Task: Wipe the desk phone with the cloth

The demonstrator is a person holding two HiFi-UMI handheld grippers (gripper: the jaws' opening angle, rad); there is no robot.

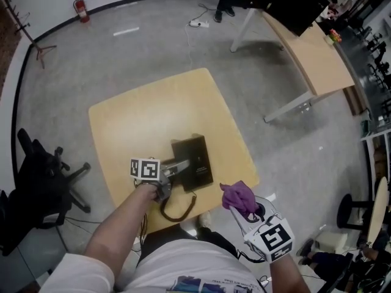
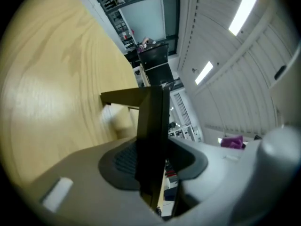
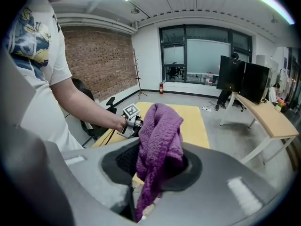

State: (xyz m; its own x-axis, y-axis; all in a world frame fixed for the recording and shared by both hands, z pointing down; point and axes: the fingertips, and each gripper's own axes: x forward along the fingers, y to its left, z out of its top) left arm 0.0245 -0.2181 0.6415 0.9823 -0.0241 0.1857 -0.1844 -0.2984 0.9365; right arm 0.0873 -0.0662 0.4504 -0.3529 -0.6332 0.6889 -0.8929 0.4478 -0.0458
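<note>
**Gripping the phone's edge, cloth held off the table corner**

Closest to the person, the right gripper has its jaws pinched on a purple cloth. The cloth bunches up above the pads. It hangs just off the near right corner of the wooden table, apart from the phone.

A little further in, the left gripper has its jaws closed on the left side edge of the desk phone, a dark slab wedged between the pads. The phone lies on the near half of the table. Its long axis runs away from the person, with the far end leaning slightly left. A dark cord loops from its near end at the table edge.

Beyond stand a black office chair at left and a second desk at far right.
</note>
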